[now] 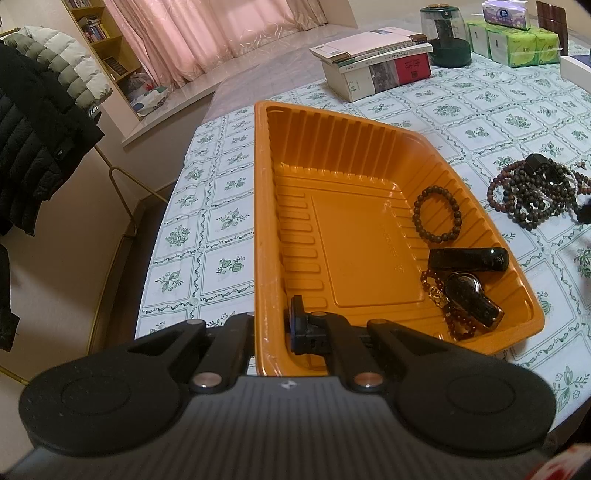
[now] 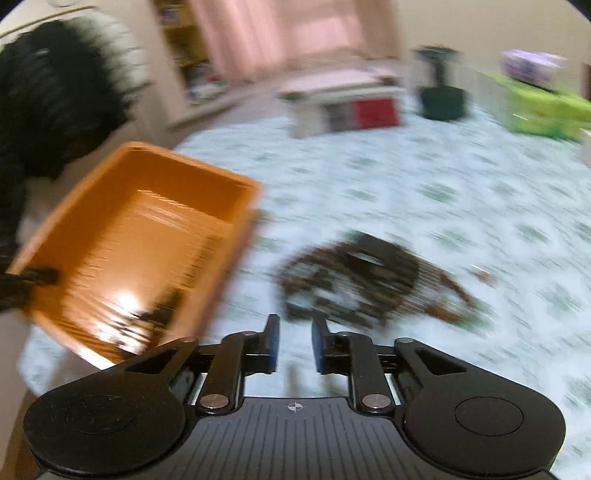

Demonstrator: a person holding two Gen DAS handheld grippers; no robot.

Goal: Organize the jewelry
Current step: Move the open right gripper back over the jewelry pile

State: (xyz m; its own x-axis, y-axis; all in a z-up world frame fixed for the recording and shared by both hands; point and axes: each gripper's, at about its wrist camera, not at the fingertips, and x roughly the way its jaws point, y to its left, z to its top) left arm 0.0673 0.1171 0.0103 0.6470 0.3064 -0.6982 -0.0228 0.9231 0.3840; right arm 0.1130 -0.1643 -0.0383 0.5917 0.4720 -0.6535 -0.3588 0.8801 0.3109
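Note:
An orange plastic tray (image 1: 295,177) lies on the table. In it are a dark bead bracelet (image 1: 437,213), a black bar-shaped piece (image 1: 469,259), a black watch (image 1: 467,295) and a reddish bead string (image 1: 441,306). My left gripper (image 1: 271,325) is shut on the tray's near left rim. A pile of bead bracelets (image 1: 535,192) lies on the cloth right of the tray. The right wrist view is motion-blurred: my right gripper (image 2: 294,341) is open and empty just short of the pile (image 2: 354,280), with the tray (image 2: 96,221) to its left.
A stack of books (image 1: 376,62), a dark green jar (image 1: 445,35) and green tissue packs (image 1: 513,42) stand at the table's far side. The table's left edge (image 1: 177,192) runs close to the tray. Coats (image 1: 37,110) hang on a rack at the left.

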